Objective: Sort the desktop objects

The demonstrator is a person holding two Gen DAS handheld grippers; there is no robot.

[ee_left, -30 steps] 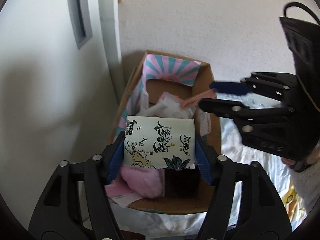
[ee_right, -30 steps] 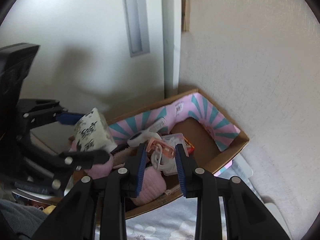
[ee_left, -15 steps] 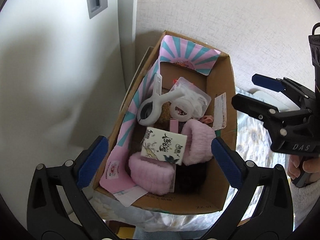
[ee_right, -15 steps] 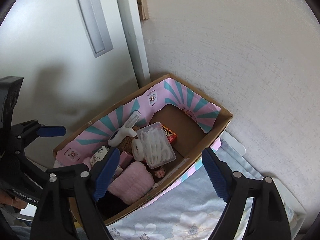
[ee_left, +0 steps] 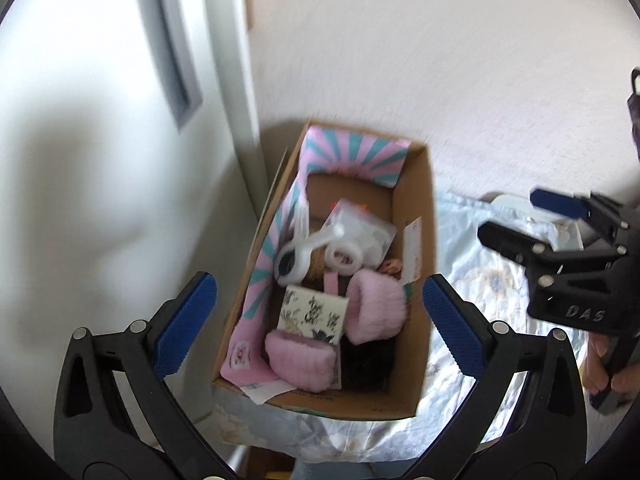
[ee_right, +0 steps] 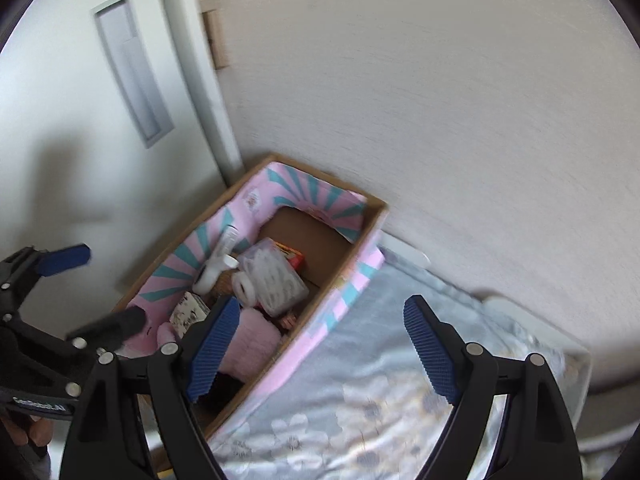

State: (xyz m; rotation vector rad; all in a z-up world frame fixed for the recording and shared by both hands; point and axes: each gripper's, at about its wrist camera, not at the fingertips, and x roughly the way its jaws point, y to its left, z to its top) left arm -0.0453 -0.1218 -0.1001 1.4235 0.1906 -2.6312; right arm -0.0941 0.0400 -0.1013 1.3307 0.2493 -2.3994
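My left gripper (ee_left: 320,312) is above the cardboard box (ee_left: 416,216), and its blue pads (ee_left: 186,322) stand wide apart with nothing between them. Under it, inside the box, the small packet with black printed drawings (ee_left: 314,314) lies flat between two pink fluffy things (ee_left: 300,362); it touches both of them. Behind the packet I see a white clip-like tool (ee_left: 298,254) and a clear plastic case (ee_left: 360,230), close together near the pink and teal striped lining (ee_left: 352,156) of the box. The box stands in the corner, against the white wall (ee_left: 440,60), with one end on the flowered cloth (ee_left: 480,280).

On the right side, my right gripper (ee_right: 316,344) also has its fingers apart, and they hold nothing. It is over the long edge of the box (ee_right: 340,276) and over the flowered cloth (ee_right: 380,380). In the left wrist view it appears at the right edge, with my hand (ee_left: 608,364) below it. The picture is a little blurred, so small details in the box I cannot tell
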